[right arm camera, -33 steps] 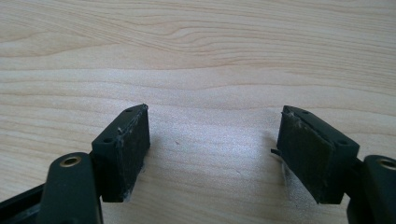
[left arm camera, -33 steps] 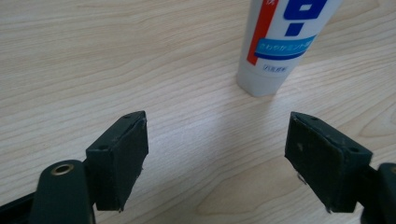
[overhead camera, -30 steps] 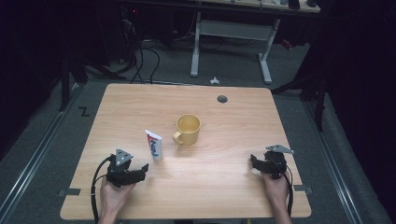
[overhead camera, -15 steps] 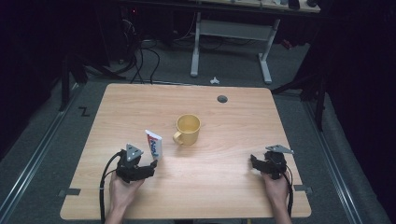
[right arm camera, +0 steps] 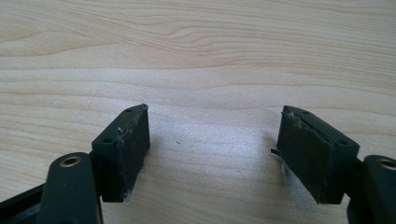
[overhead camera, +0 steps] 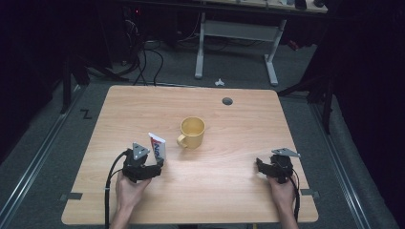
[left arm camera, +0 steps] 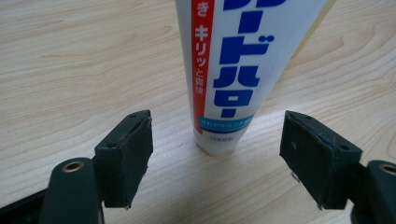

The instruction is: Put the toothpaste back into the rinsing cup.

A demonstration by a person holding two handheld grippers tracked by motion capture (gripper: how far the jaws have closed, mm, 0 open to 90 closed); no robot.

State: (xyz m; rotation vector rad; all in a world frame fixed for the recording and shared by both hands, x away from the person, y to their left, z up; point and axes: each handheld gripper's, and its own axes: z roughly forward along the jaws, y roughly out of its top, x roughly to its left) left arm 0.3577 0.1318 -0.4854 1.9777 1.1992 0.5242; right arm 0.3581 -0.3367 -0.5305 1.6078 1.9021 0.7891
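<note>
A white toothpaste tube (overhead camera: 157,145) with blue and red Japanese lettering stands upright on its cap on the wooden table (overhead camera: 229,191). My left gripper (overhead camera: 160,165) is open just in front of it. In the left gripper view the tube (left arm camera: 233,70) rises a little beyond the two black pads (left arm camera: 126,156), centred between them and touching neither. A yellow mug (overhead camera: 192,132) stands right of the tube, handle turned toward it. My right gripper (overhead camera: 258,164) rests low at the table's right front, open, with bare wood between its pads (right arm camera: 123,151).
A round cable hole (overhead camera: 227,101) sits near the table's far edge. Beyond the table are a white desk frame (overhead camera: 236,45), cables on the floor and a small white object (overhead camera: 219,82). Dark stands flank both sides.
My left gripper has moved forward and right, from the table's left front up to the toothpaste tube. The right gripper has stayed in place.
</note>
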